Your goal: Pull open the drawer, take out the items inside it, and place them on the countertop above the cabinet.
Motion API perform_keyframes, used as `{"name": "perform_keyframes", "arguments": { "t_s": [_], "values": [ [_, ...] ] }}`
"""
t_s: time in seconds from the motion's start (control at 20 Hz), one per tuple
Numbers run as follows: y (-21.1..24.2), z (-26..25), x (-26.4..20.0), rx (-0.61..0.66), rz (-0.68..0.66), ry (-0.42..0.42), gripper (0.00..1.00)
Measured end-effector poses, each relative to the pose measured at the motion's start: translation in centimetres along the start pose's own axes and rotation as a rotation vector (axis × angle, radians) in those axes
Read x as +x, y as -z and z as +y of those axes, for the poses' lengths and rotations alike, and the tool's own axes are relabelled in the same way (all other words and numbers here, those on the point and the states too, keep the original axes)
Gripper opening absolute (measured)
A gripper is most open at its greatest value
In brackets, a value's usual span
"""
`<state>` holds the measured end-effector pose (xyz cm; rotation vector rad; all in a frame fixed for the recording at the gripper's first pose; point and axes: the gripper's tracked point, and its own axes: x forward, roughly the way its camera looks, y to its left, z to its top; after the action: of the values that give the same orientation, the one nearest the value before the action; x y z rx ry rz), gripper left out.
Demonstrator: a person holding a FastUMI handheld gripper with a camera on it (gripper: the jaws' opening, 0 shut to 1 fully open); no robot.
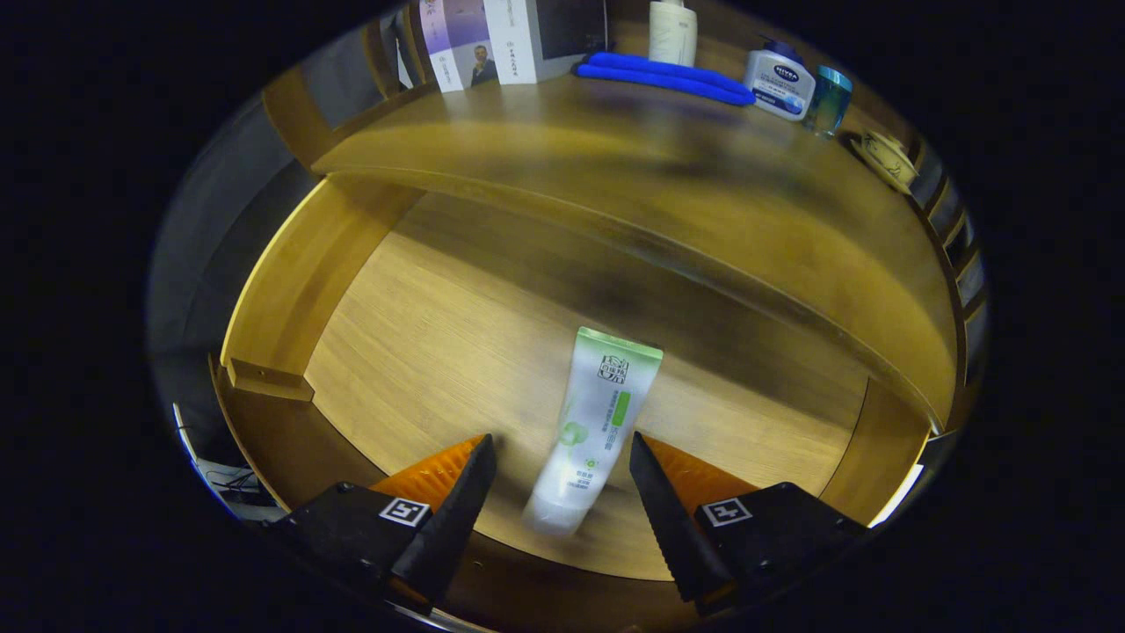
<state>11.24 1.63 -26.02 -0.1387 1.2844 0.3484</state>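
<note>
The wooden drawer (290, 290) is pulled open below me, its light wood floor in view. A white and green tube (593, 422) lies on that floor, its cap end toward me and its flat green end pointing to the cabinet. My gripper (562, 453) is open above the drawer, and the tube's lower half lies between the two fingers with a gap on each side. Beyond the drawer, the cabinet's wooden countertop (633, 167) stretches away.
At the back of the countertop stand boxes (510, 40), a folded blue cloth (664, 75), a white bottle (672, 31), a white and blue jar (778, 83), a teal cup (828, 98) and a small dish (883, 156). The drawer's side walls flank the tube.
</note>
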Motion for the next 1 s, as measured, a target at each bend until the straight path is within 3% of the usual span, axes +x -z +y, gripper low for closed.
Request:
{"name": "perform_keyframes", "arguments": {
  "t_s": [0.15,0.25,0.45,0.55,0.6,0.65,0.75,1.0],
  "values": [
    [0.3,-0.5,0.7,-0.010,0.027,0.019,0.89],
    [0.5,-1.0,1.1,-0.024,0.039,0.044,0.77],
    [0.9,-0.7,1.0,-0.003,0.071,0.015,0.51],
    [0.8,-0.6,0.3,-0.040,0.057,0.023,0.50],
    [1.0,-0.3,1.1,-0.075,0.057,0.021,0.41],
    [0.9,-0.2,0.7,-0.094,0.050,0.017,0.41],
    [0.5,0.6,0.2,-0.067,0.037,-0.020,0.27],
    [0.8,1.3,-0.8,-0.069,-0.004,-0.051,0.27]
  ]
}}
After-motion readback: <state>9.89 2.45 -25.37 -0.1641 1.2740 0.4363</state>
